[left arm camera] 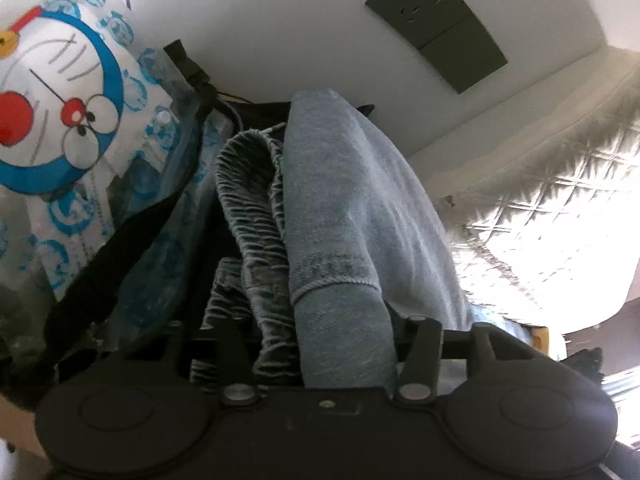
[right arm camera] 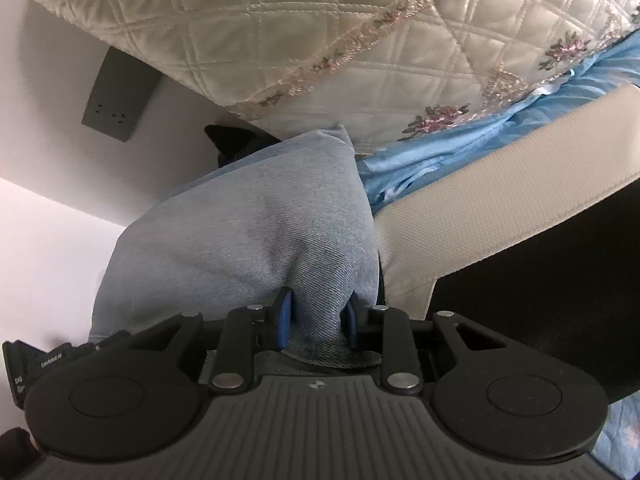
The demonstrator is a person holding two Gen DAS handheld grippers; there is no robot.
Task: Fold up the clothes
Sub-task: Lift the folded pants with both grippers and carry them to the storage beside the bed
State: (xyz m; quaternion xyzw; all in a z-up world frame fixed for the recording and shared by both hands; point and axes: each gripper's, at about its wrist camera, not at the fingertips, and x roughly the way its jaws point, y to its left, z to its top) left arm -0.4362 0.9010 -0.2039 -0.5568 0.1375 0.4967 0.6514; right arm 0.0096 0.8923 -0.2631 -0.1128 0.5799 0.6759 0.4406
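Right tongs [right arm camera: 316, 320]: blue pads [right arm camera: 285, 316] pressed on either side of a bunched ridge of the light blue denim garment [right arm camera: 248, 232]; clamped on it.

Left tongs [left arm camera: 320, 344]: fingertips hidden under cloth, so I cannot tell whether they grip. The same denim garment [left arm camera: 352, 208] runs between the finger arms and away toward 12 o'clock. Its gathered elastic waistband [left arm camera: 252, 200] lies doubled at 11 o'clock of the tongs.

Progress, as a judgement: garment is bundled lengthwise, layers stacked over each other, roughly mid-fold. It hangs or drapes between both tongs, not yet laid flat; edges uneven, waistband crumpled. Remaining: set down, square up, at least one more fold.

Beyond the garment: a transparent bag printed with a blue-and-white cartoon cat [left arm camera: 60, 92] at 10 o'clock in the left view. A cream quilted bedcover with floral trim [right arm camera: 360, 40] at 12 o'clock in the right view. A grey wall socket plate [left arm camera: 436, 20] farthest off.
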